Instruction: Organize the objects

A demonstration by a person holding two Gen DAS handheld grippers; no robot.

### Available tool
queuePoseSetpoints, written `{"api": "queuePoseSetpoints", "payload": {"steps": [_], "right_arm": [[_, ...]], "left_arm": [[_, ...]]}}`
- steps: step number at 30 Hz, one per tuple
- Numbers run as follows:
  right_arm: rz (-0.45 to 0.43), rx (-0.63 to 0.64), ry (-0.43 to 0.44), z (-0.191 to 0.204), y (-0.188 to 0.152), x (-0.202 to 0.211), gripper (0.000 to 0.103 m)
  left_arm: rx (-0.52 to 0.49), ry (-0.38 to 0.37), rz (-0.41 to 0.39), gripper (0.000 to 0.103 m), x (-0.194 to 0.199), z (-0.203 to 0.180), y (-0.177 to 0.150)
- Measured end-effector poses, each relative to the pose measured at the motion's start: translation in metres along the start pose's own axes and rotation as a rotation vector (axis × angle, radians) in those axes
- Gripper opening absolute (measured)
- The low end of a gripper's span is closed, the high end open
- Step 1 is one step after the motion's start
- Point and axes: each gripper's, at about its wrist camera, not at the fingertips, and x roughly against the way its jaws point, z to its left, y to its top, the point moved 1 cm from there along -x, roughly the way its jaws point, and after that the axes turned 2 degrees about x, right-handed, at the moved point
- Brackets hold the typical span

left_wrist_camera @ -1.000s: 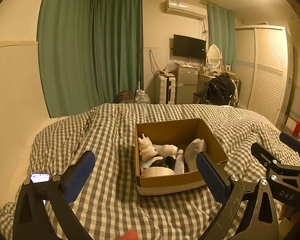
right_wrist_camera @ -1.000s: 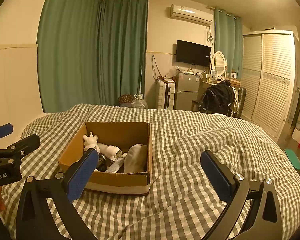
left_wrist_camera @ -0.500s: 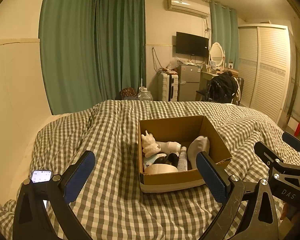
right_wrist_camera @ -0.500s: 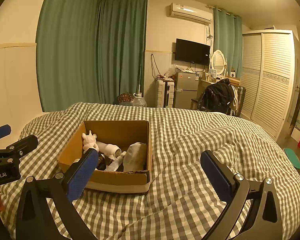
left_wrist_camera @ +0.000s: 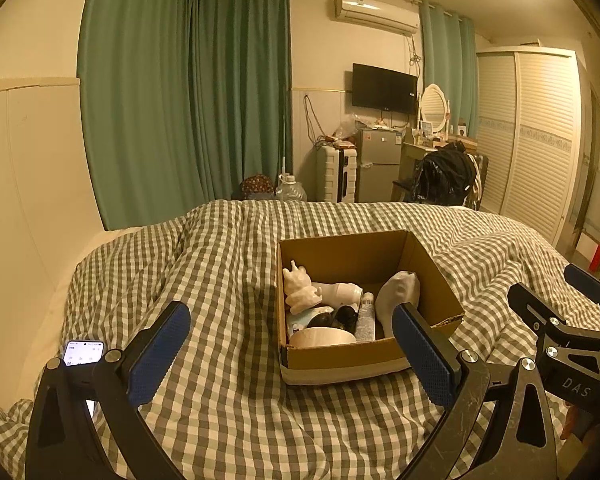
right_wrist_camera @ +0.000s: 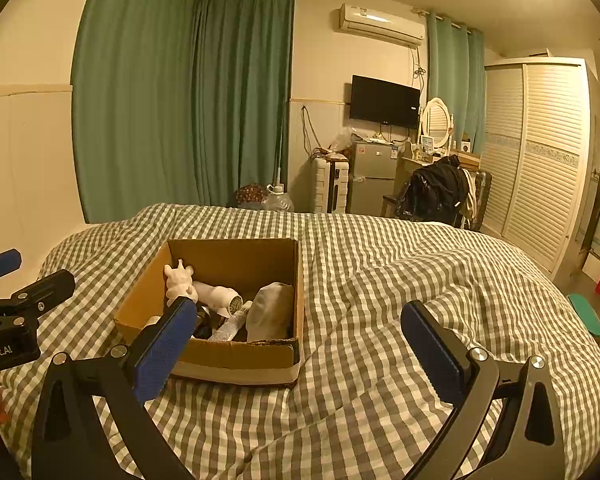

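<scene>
An open cardboard box (left_wrist_camera: 420,256) sits on the checked bedcover (left_wrist_camera: 220,280); it also shows in the right wrist view (right_wrist_camera: 236,356). Inside lie a white animal figurine (left_wrist_camera: 300,292), a white hair dryer (left_wrist_camera: 340,292), a slim bottle (left_wrist_camera: 366,316), a white cap (left_wrist_camera: 396,296), a roll of tape (left_wrist_camera: 320,336) and dark items. My left gripper (left_wrist_camera: 292,356) is open and empty, held above the bedcover in front of the box. My right gripper (right_wrist_camera: 300,344) is open and empty, right of the box. Each gripper shows at the edge of the other's view.
A phone (left_wrist_camera: 84,352) with a lit screen lies on the bed at the left. Beyond the bed stand green curtains (left_wrist_camera: 188,100), a small fridge (left_wrist_camera: 376,164), a chair with a black jacket (left_wrist_camera: 444,176) and a white wardrobe (left_wrist_camera: 532,140).
Both views have shifted slightly; the box sits a little lower and farther right in the left wrist view. Both grippers stay open and empty. The box contents have not moved.
</scene>
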Motion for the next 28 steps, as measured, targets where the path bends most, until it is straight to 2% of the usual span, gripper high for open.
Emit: {"api": "queuePoseSetpoints", "payload": {"steps": [28], "right_arm": [[0.007, 0.013, -0.004, 0.0054, -0.0014, -0.0027, 0.102]], "left_arm": [[-0.035, 0.012, 0.006, 0.103, -0.0039, -0.0029, -0.0016]]}}
